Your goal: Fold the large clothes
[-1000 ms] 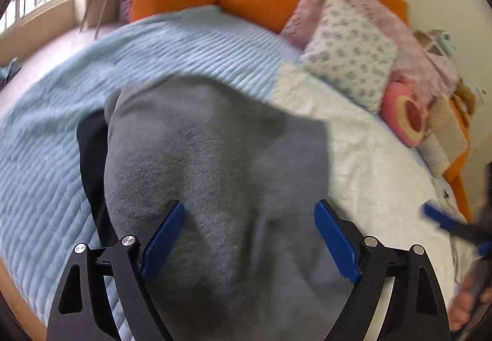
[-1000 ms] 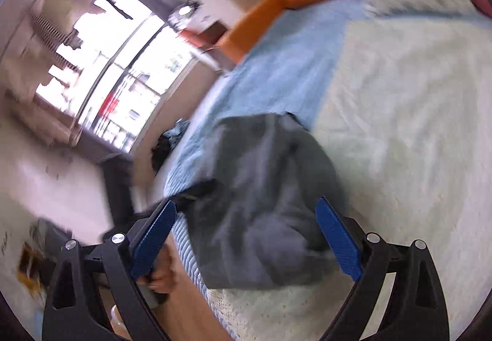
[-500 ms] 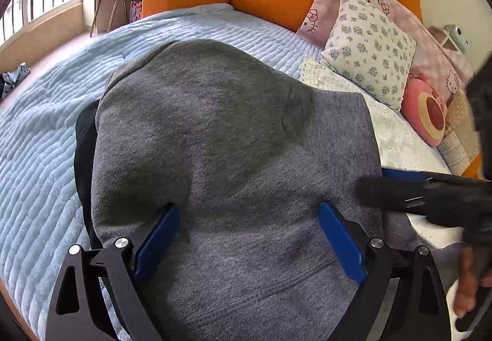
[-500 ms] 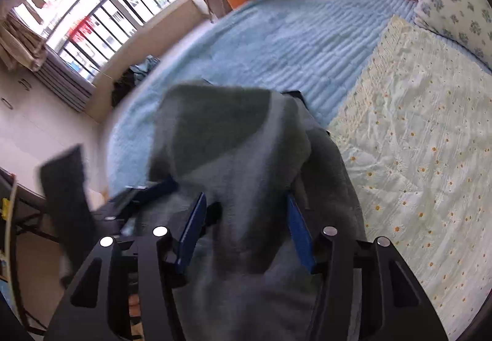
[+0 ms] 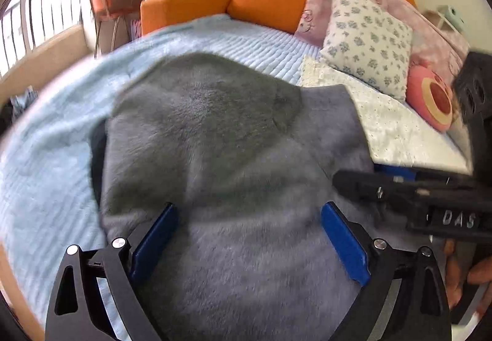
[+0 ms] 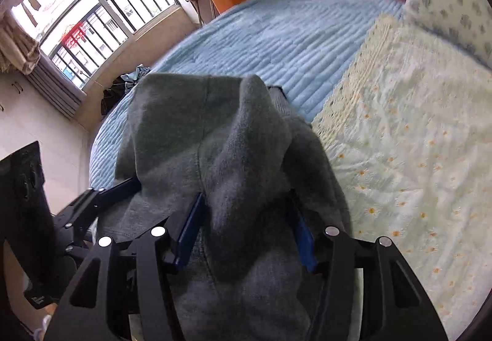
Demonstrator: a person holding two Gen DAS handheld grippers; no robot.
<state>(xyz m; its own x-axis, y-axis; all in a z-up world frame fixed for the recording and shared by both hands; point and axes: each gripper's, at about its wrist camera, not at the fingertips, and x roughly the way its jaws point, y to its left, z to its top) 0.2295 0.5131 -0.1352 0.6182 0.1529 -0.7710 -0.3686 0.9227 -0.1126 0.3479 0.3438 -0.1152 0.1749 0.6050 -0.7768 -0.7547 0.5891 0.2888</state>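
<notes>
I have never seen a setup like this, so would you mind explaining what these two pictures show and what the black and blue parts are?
There is no robot: a person holds a two-finger gripper in each hand, with a fisheye camera on each looking along its blue fingers.

The left camera's picture shows the left gripper with jaws wide apart over a grey fleece garment; they have just been opening, and the pads do not pinch it. The right gripper reaches in from the side.

The right camera's picture shows the right gripper's pads closed on a bunched fold of that garment, after a slight opening.

The garment lies on a bed with a light blue blanket, a floral sheet and pillows.
</notes>
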